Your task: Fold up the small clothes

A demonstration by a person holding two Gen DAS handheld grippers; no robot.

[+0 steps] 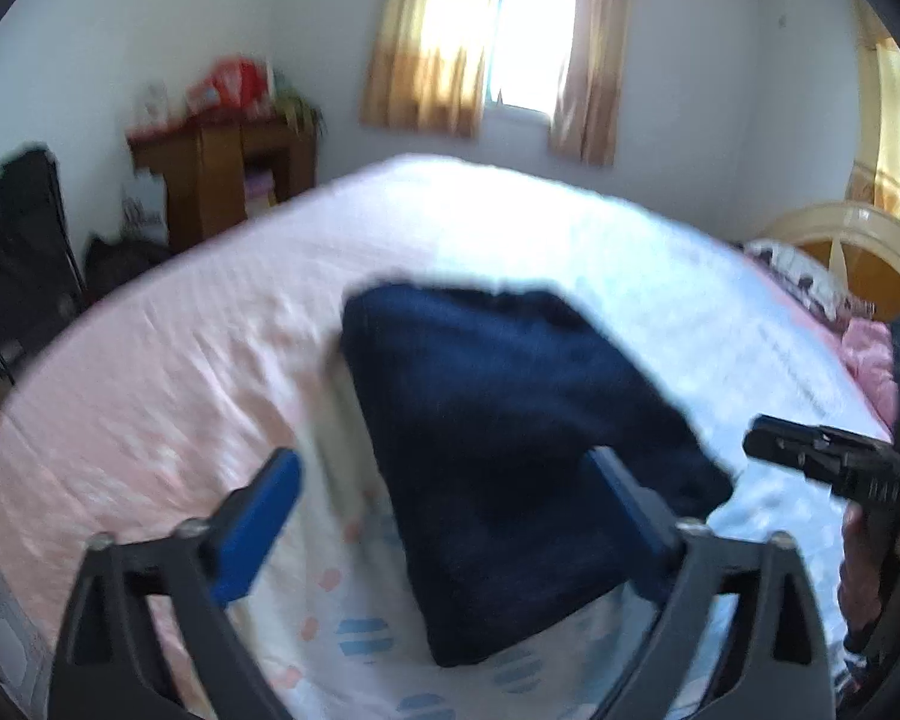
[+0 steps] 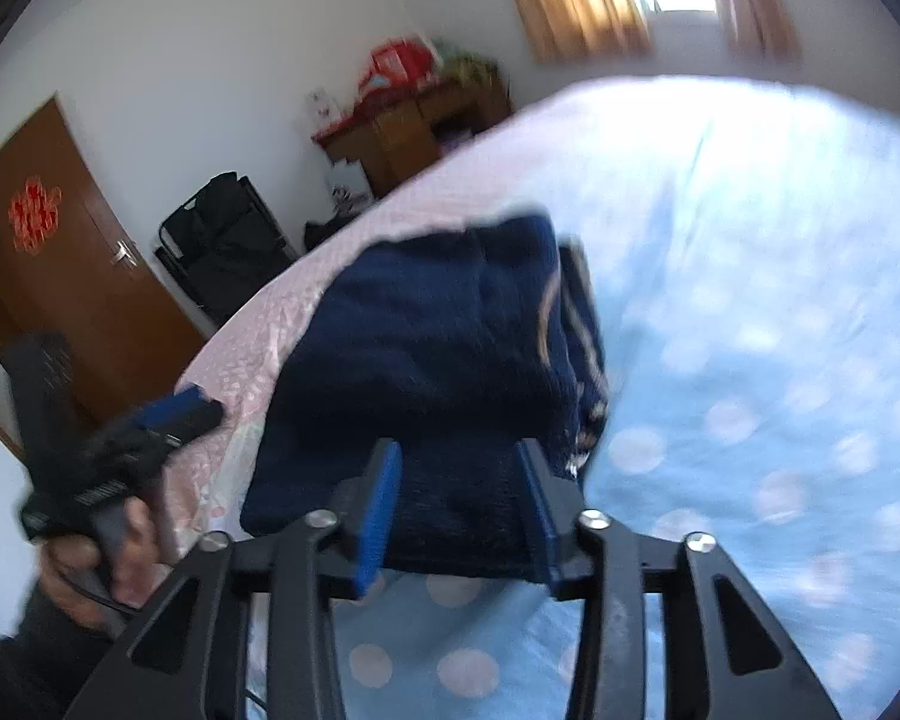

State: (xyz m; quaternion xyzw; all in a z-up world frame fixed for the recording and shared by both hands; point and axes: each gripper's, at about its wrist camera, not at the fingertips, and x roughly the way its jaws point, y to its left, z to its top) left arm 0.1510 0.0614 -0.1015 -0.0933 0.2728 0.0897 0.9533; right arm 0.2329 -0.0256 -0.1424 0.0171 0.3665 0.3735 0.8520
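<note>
- A navy garment (image 1: 510,450) lies folded into a thick, roughly rectangular bundle on a bed (image 1: 150,360). The bed's sheet is pink on one side and pale blue with dots on the other.
- In the left wrist view the bundle fills the centre, running from about 11 o'clock down to 6 o'clock. In the right wrist view it sits at the centre, reaching up toward 12 o'clock.
- Judged from its shape, the folding looks nearly or fully done. The step in hand seems to be letting go of the bundle.
- The next move probably calls for both tools to lift clear without dragging the top layer. Then the bundle could be pressed flat or set aside.
- The left gripper (image 1: 444,516) has its blue fingers (image 1: 258,522) spread very wide. They hold nothing. The bundle lies beyond and between them, and the pictures are too blurred to tell whether the right-hand finger brushes the cloth.
- The right gripper (image 2: 459,516) has its fingers (image 2: 378,516) about half open. The near edge of the bundle lies in the gap. No cloth looks pinched, so it appears released rather than held.
- In the right wrist view, at 8 o'clock, a hand (image 2: 90,564) holds the left tool just beside the bundle's left edge.
</note>
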